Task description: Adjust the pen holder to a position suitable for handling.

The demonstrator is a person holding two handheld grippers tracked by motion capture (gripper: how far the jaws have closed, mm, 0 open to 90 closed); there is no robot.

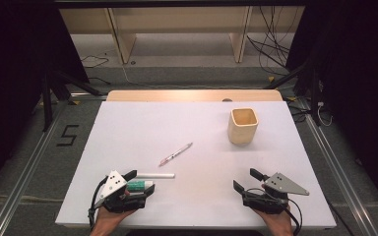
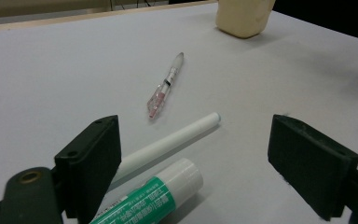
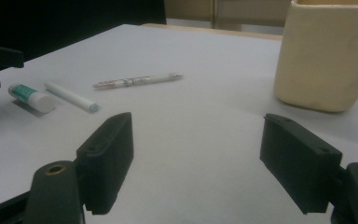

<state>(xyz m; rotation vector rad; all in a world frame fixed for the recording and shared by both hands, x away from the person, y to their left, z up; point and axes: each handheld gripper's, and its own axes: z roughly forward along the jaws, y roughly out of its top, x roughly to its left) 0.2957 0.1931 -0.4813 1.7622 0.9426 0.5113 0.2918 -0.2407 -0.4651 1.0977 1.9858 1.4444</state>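
Nearest thing: we see the green-and-white glue stick [image 2: 151,198] at the lower left of the left gripper view, lying flat on the white tabletop [image 1: 142,128], partly behind the near jaw.
Long axis: it runs diagonally, white cap toward the centre; the slim white marker [image 2: 168,144] lies just beside it, almost parallel.
Nearer hand: we judge the left gripper [image 1: 140,183], at lower left of the high view.
Left gripper: wide open, holding nothing.
Right gripper [image 1: 246,181]: wide open, empty, well apart.

Glue stick [image 1: 139,185] and white marker [image 1: 155,175] crowd left fingers [image 2: 91,163].
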